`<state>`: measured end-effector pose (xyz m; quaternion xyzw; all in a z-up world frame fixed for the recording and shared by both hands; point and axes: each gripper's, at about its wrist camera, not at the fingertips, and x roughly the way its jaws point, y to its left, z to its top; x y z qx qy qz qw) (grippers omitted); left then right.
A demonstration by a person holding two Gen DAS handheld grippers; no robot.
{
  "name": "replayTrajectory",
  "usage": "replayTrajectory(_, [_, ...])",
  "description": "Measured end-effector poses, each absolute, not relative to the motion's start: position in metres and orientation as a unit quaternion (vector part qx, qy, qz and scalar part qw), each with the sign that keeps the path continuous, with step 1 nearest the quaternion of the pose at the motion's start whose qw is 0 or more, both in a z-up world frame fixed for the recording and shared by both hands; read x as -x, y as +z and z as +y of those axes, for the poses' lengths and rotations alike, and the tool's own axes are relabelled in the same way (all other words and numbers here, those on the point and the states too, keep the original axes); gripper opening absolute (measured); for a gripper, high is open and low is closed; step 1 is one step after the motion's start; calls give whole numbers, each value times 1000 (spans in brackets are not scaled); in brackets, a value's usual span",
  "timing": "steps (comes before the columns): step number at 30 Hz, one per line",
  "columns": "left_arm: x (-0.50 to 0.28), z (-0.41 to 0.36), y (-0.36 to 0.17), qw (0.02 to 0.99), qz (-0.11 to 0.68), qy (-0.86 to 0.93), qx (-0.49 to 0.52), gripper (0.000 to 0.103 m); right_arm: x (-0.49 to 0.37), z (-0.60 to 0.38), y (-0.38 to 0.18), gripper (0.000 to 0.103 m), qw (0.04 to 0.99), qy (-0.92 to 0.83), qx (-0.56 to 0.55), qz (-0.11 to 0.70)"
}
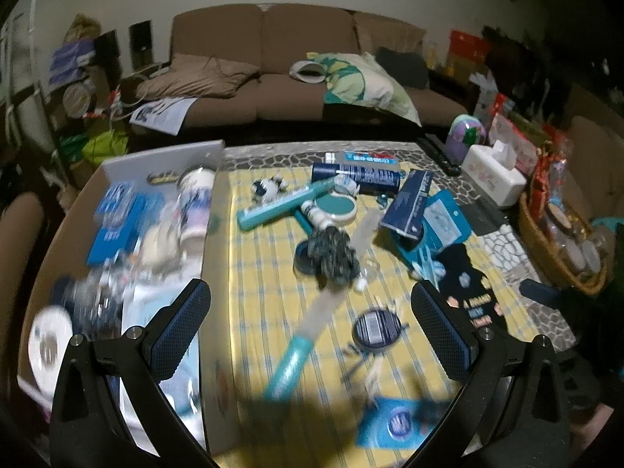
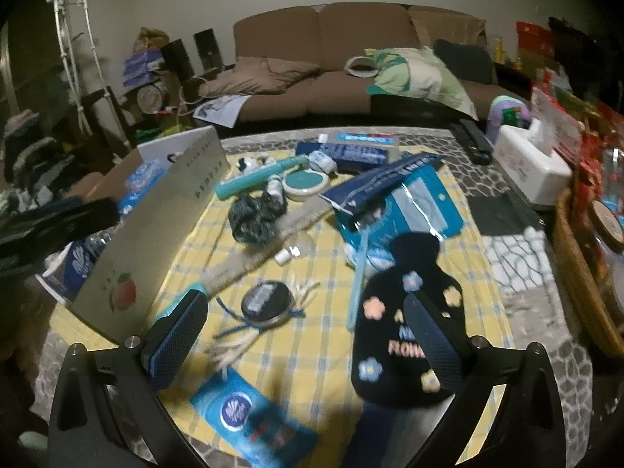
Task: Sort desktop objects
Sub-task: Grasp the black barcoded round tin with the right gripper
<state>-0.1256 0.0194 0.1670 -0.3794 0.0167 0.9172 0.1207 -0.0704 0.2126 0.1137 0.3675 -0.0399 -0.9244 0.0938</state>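
Both grippers hang over a cluttered tabletop (image 2: 514,257) covered by a yellow checked cloth (image 2: 312,343), and both have their fingers spread wide with nothing between the pads.

The left gripper (image 1: 310,331) looks down at the border between the cloth and a cardboard box (image 1: 212,273) on the left. Only this view looks into the box: blue packets (image 1: 113,214), a white cup (image 1: 195,202) lying on its side and a white round thing (image 1: 48,339) are inside, all blurred. A long ruler with a teal end (image 1: 308,335) lies diagonal on the cloth between the fingers, and a round dark tin (image 1: 376,327) is just right of it.

The right gripper (image 2: 306,335) is more to the right. Here the box (image 2: 156,226) shows mostly its outer wall, with a red fruit print near the lower corner, so little of its contents is visible. This view shows clearly a black sock with flowers (image 2: 394,312); its lower part is hidden behind the right finger (image 2: 433,343). In the left view only a part of this sock (image 1: 464,284) is seen. The tin (image 2: 265,302) lies near the left finger, with pale strings beside it, and a blue tissue packet (image 2: 249,417) lies at the near edge.

Both views share the middle pile: a dark scrunchie (image 2: 255,218), a teal tube (image 2: 259,181), a round teal compact (image 2: 306,185) and a dark blue box (image 2: 374,187) leaning on a teal pouch (image 2: 413,206). A white tissue box (image 2: 530,163) stands at the right, and a brown sofa (image 2: 351,62) is behind.
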Motion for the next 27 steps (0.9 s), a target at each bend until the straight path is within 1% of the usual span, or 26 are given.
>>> replayTrajectory(1, [134, 23, 165, 122, 23, 916, 382, 103, 73, 214, 113, 102, 95, -924, -367, -40])
replayTrajectory(3, [155, 32, 160, 126, 33, 911, 391, 103, 82, 216, 112, 97, 103, -924, -367, -35])
replayTrajectory(5, [173, 41, 149, 127, 42, 906, 402, 103, 91, 216, 109, 95, 112, -922, -368, -29])
replayTrajectory(9, [195, 51, 127, 123, 47, 899, 418, 103, 101, 211, 93, 95, 143, -914, -377, -34])
replayTrajectory(11, [201, 52, 118, 125, 36, 895, 427, 103, 105, 204, 83, 93, 159, -909, -384, -33])
replayTrajectory(14, [208, 49, 111, 128, 21, 893, 431, 103, 111, 185, 60, 87, 178, -898, -402, -14])
replayTrajectory(21, [210, 46, 110, 133, 28, 892, 430, 103, 129, 165, 17, 82, 185, -879, -439, -4])
replayTrajectory(22, [212, 45, 111, 132, 26, 892, 431, 103, 132, 163, 13, 80, 183, -878, -442, -2])
replayTrajectory(23, [213, 42, 113, 131, 23, 893, 430, 103, 134, 162, 9, 72, 179, -878, -444, 4])
replayTrajectory(24, [215, 41, 114, 131, 21, 893, 431, 103, 136, 161, 5, 61, 177, -876, -448, 10])
replayTrajectory(25, [217, 40, 116, 130, 19, 893, 430, 103, 138, 160, 1, 59, 177, -874, -453, 16])
replayTrajectory(27, [219, 37, 119, 128, 17, 894, 430, 103, 138, 159, -1, 59, 175, -874, -453, 22])
